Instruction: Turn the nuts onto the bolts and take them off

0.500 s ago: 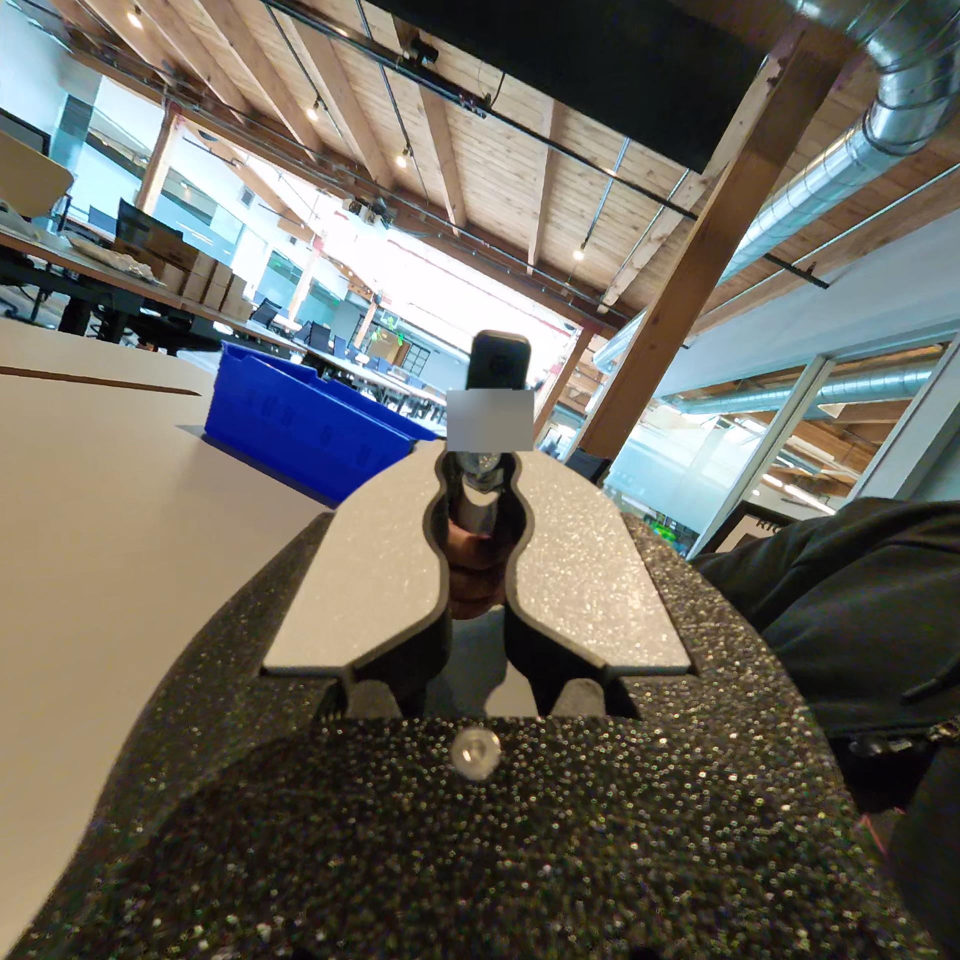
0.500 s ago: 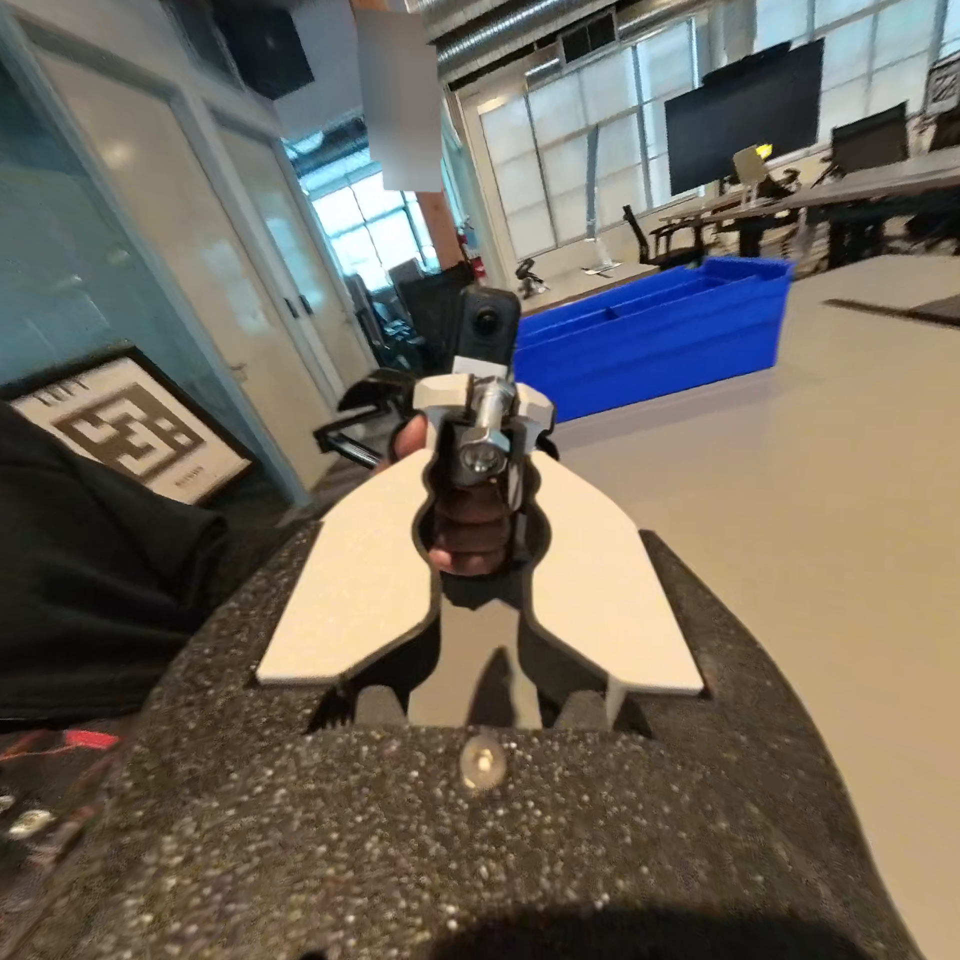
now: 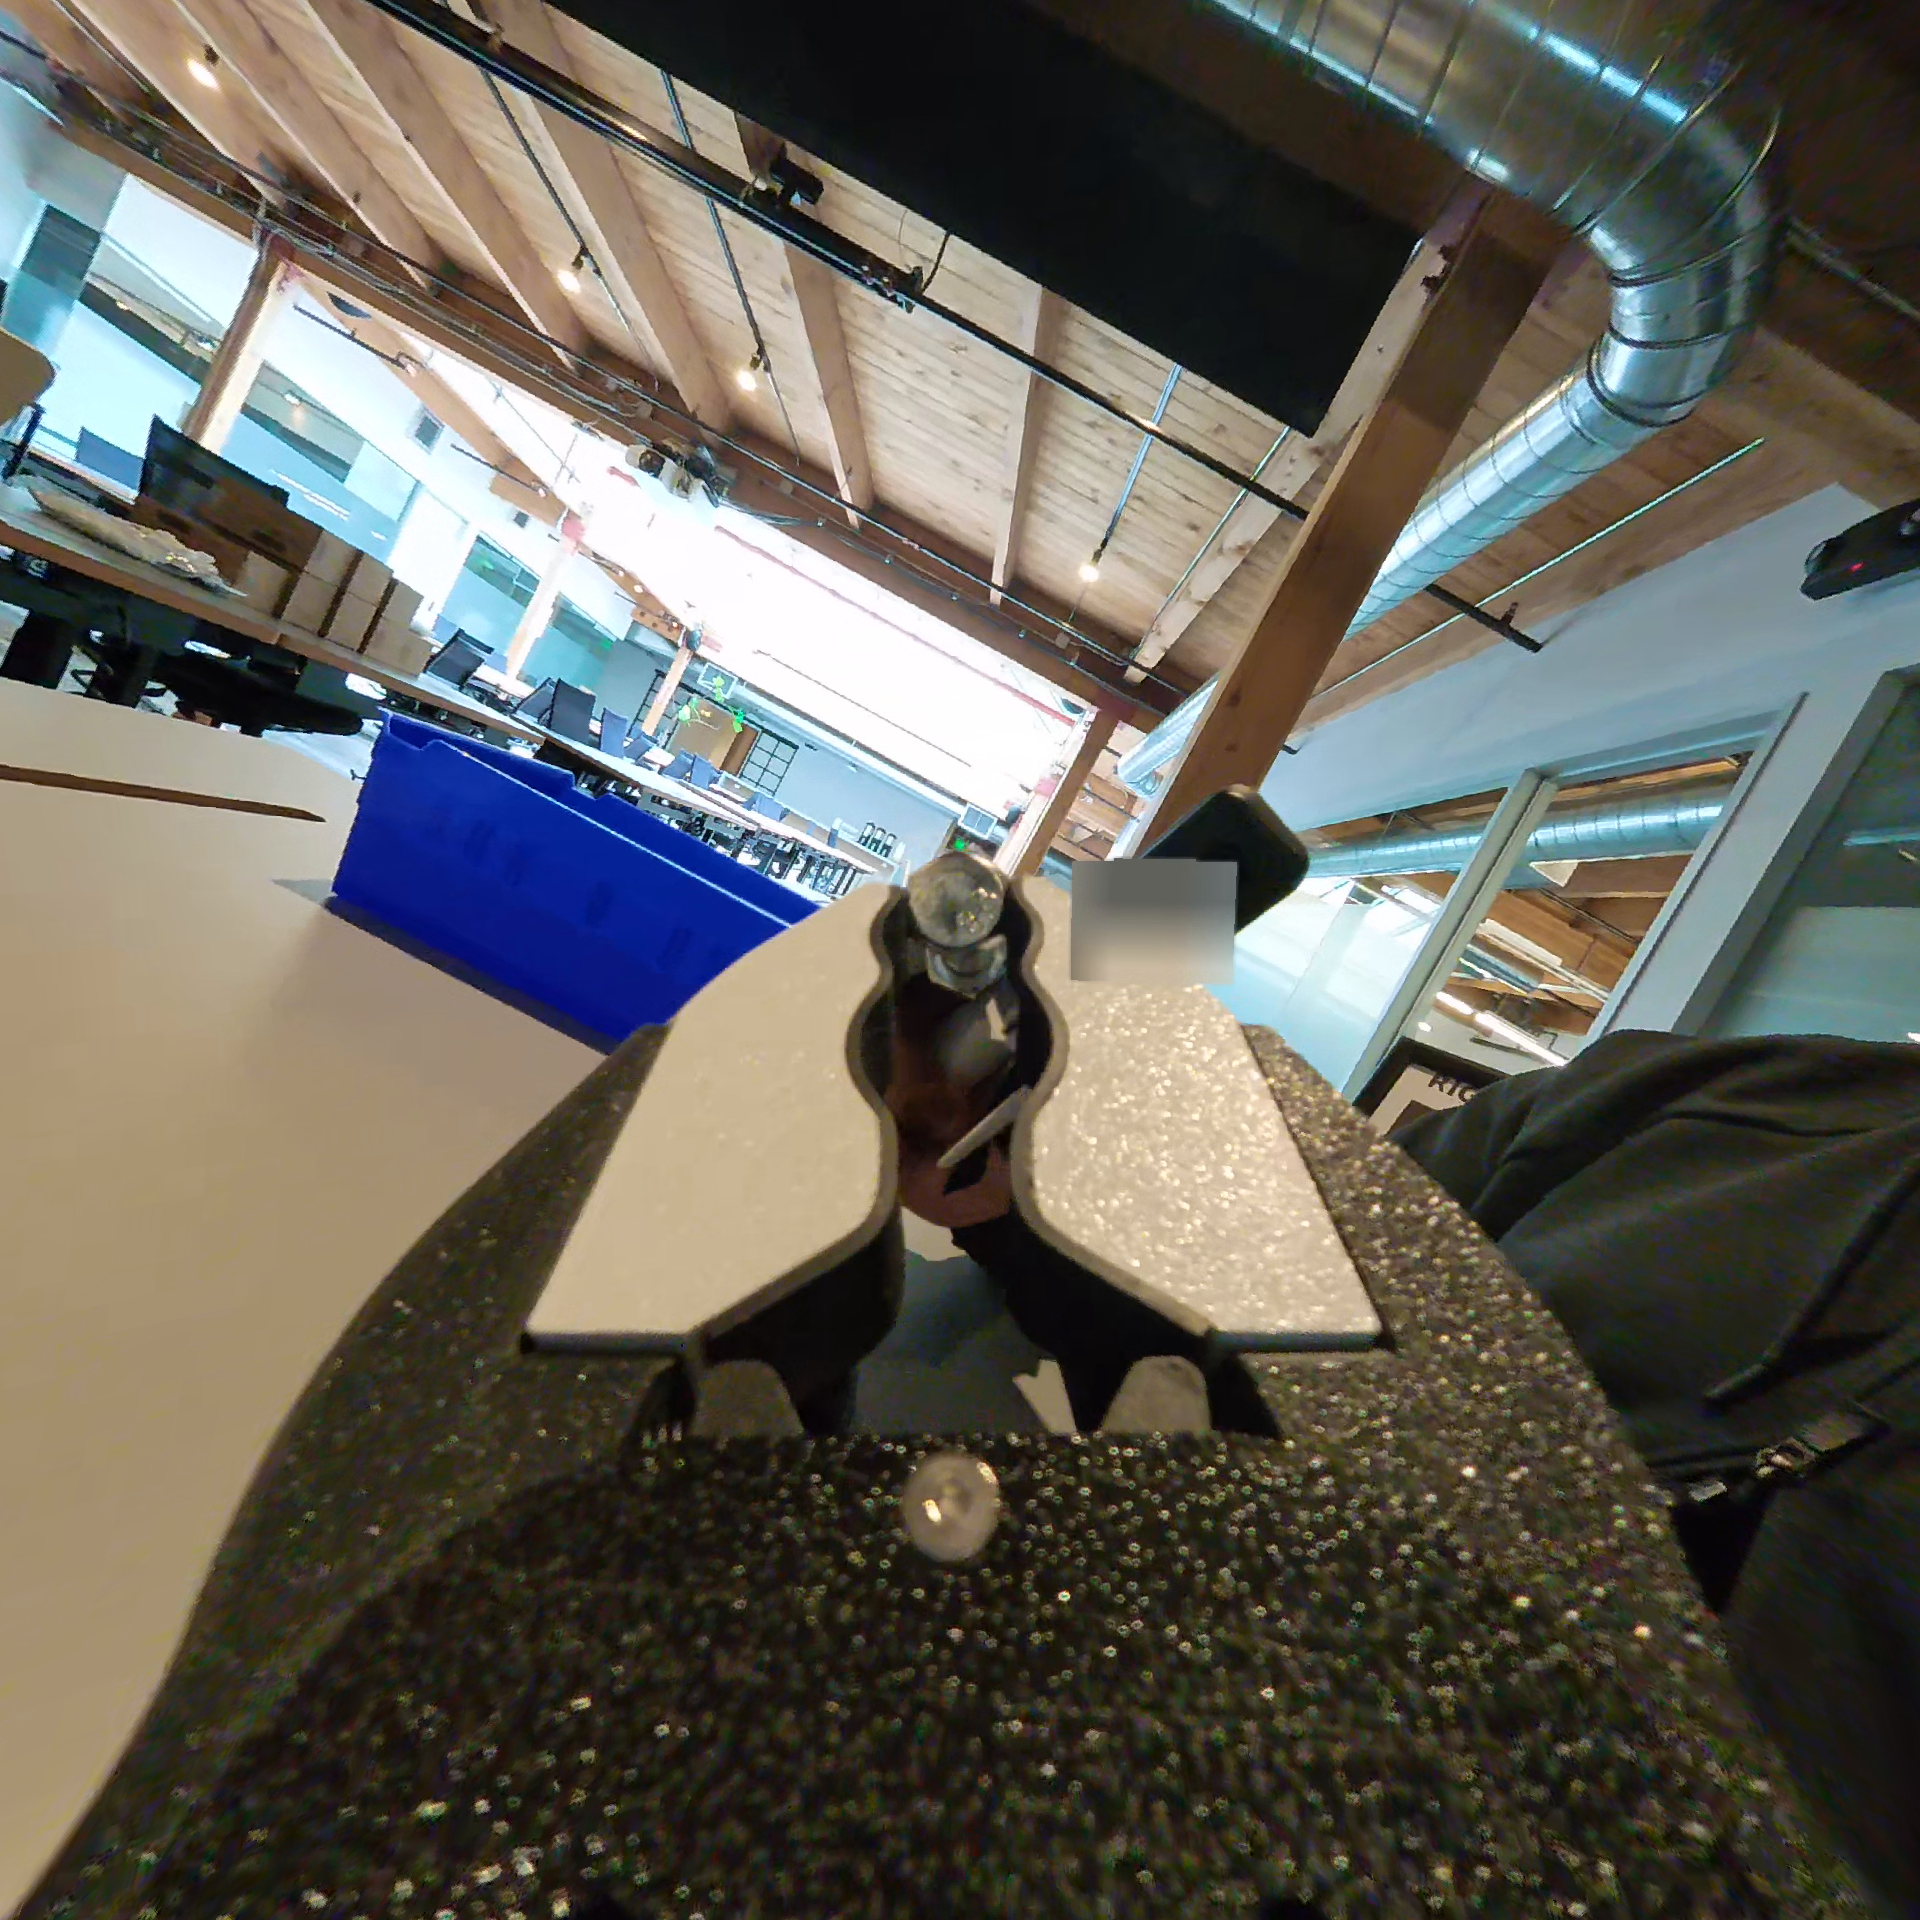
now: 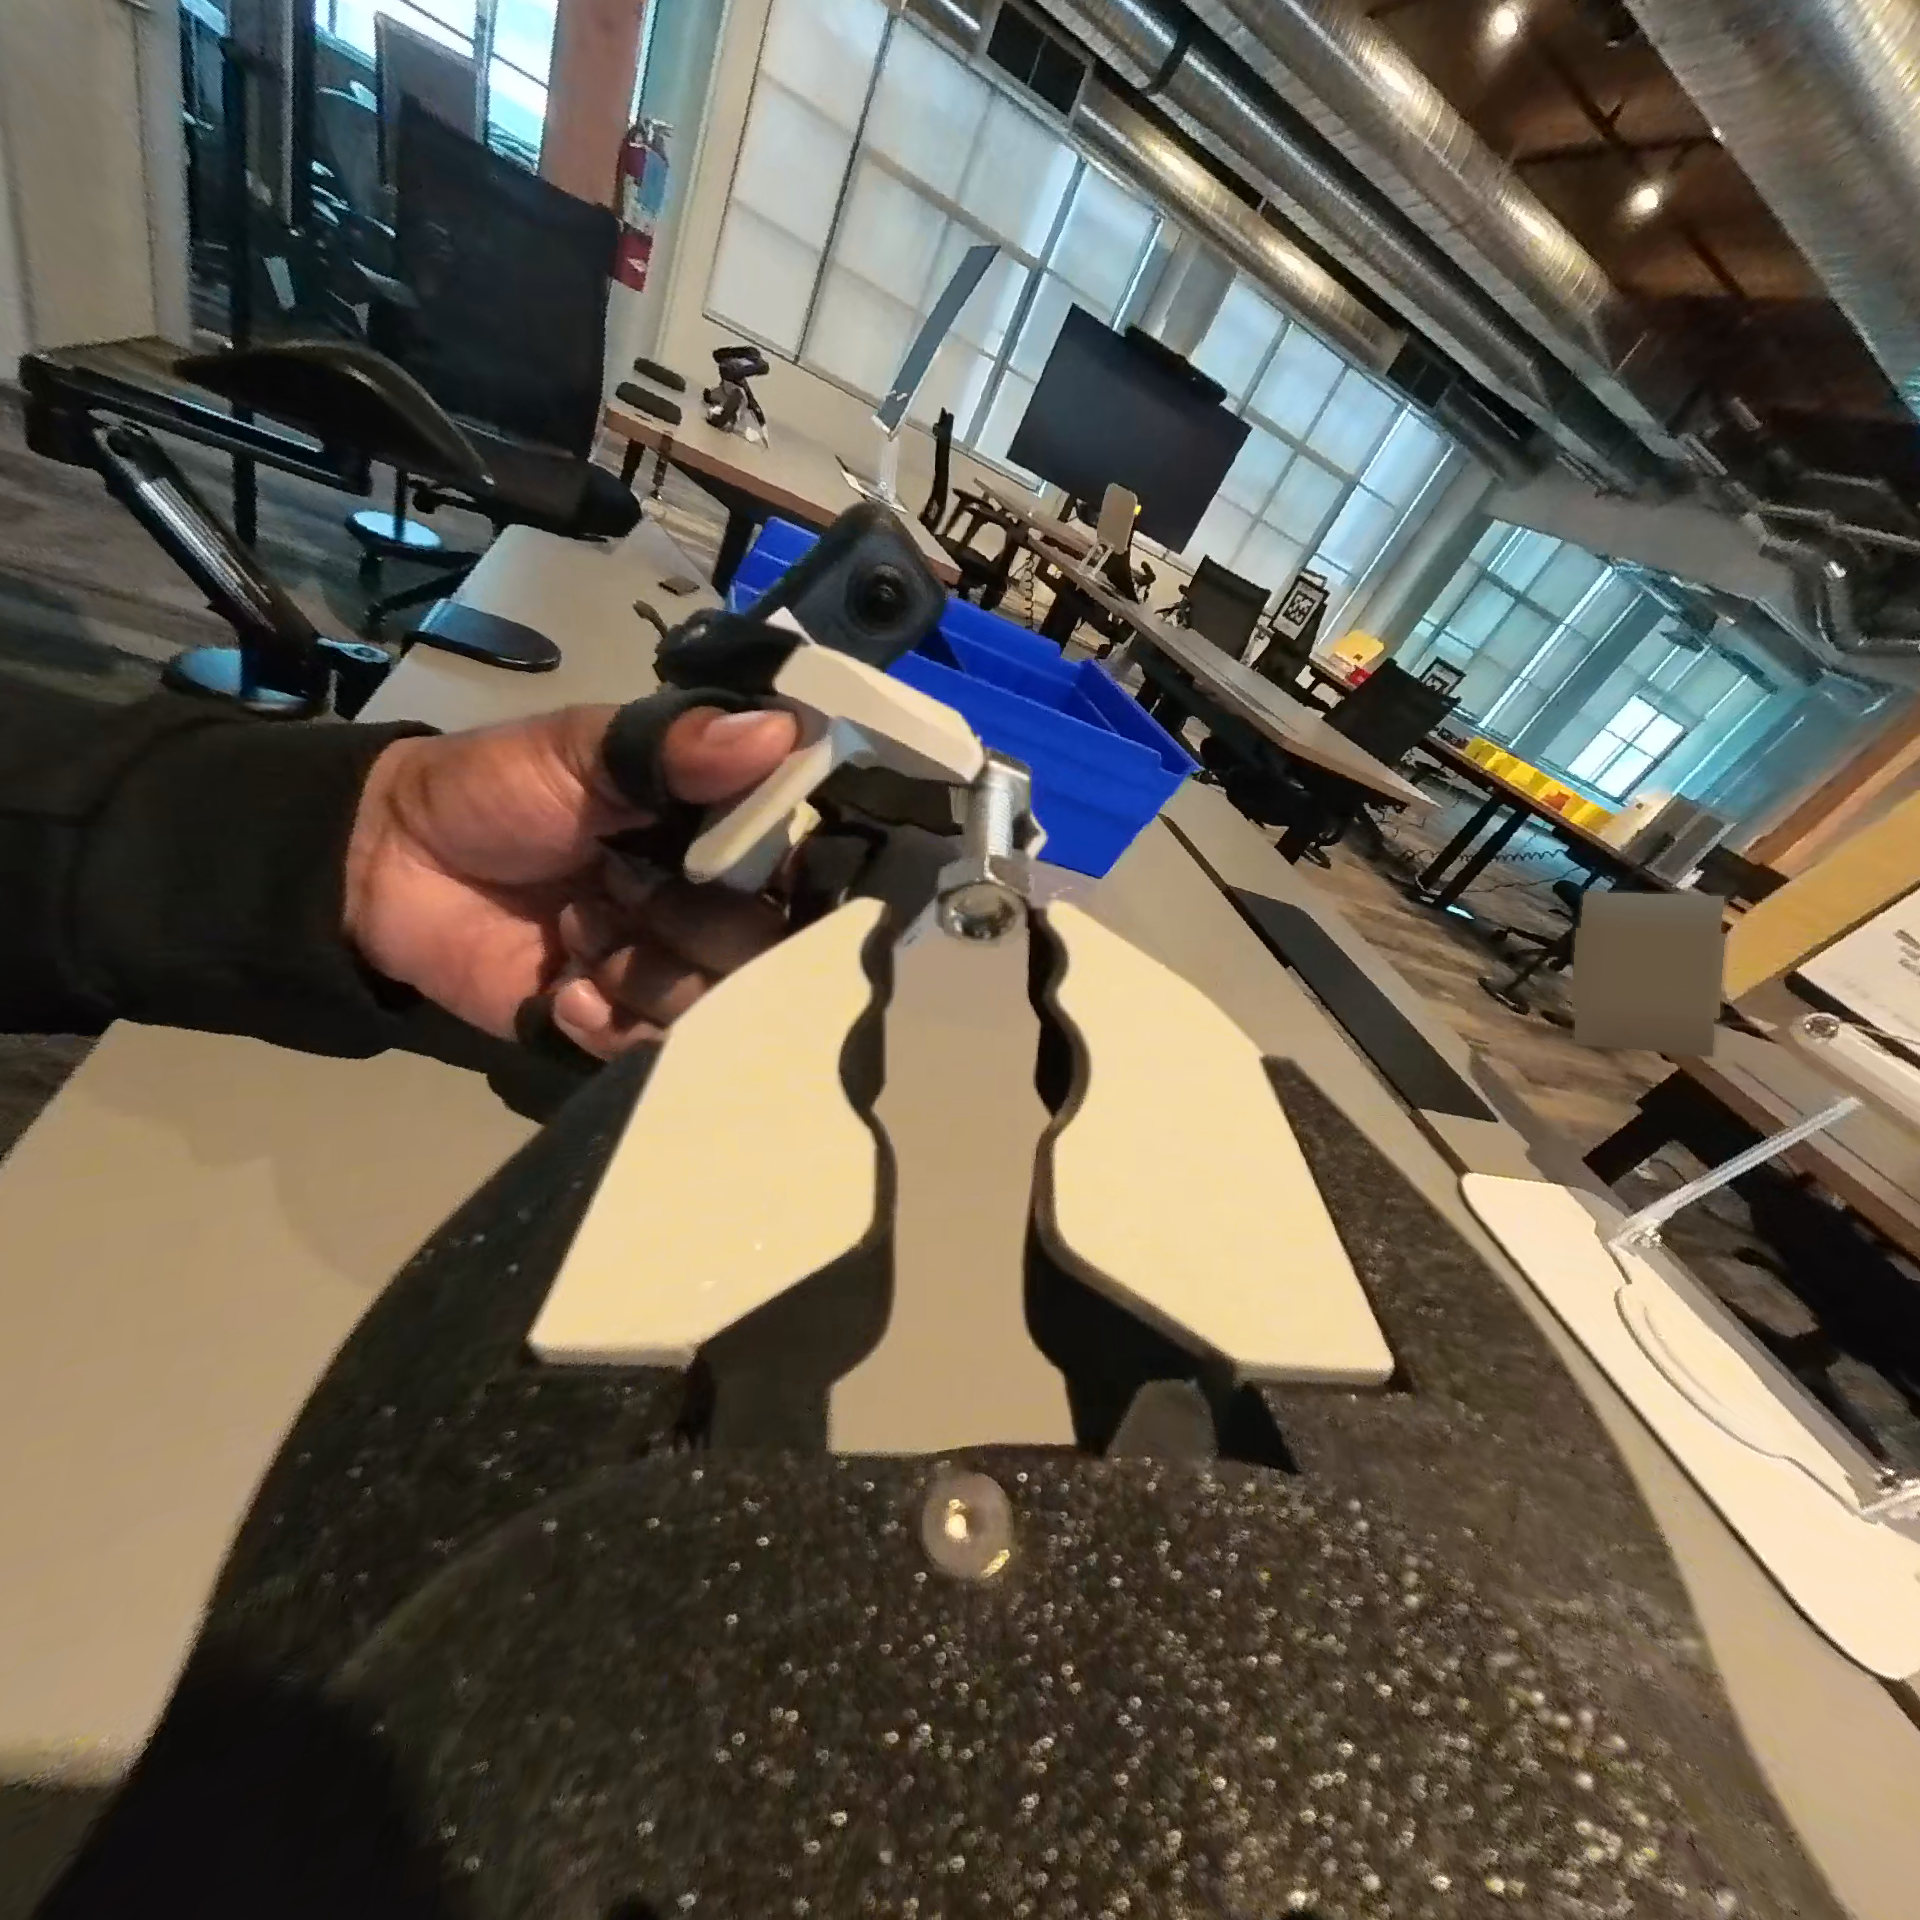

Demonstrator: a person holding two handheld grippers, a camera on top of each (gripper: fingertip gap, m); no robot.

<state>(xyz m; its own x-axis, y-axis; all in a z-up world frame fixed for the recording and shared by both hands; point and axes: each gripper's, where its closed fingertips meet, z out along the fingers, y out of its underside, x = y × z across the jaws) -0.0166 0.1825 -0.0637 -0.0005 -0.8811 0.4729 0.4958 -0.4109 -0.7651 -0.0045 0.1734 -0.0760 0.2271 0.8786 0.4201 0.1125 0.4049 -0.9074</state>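
Observation:
My left gripper (image 3: 954,909) is shut on a silver bolt (image 3: 956,896) at its fingertips, held in the air above the table. A hex nut (image 3: 961,968) sits on the bolt just below. In the right wrist view my right gripper (image 4: 966,923) is shut on that nut (image 4: 977,920). The bolt's threaded shaft (image 4: 1000,821) rises from the nut into the left gripper (image 4: 977,774), which a hand (image 4: 499,831) holds at the upper left. Only the right gripper's black camera (image 3: 1242,847) shows in the left wrist view.
A blue bin (image 3: 540,894) stands on the grey table (image 3: 208,1143) beyond the grippers; it also shows in the right wrist view (image 4: 1039,748). A white board with a clear plastic piece (image 4: 1662,1351) lies at the right. A dark sleeve (image 3: 1662,1195) is at the right. Left and right tips are no more than a few centimetres apart.
The right gripper has rolled around the bolt with the nut in it. The left gripper now appears tilted to its upper left instead of straight ahead. Both stay shut.

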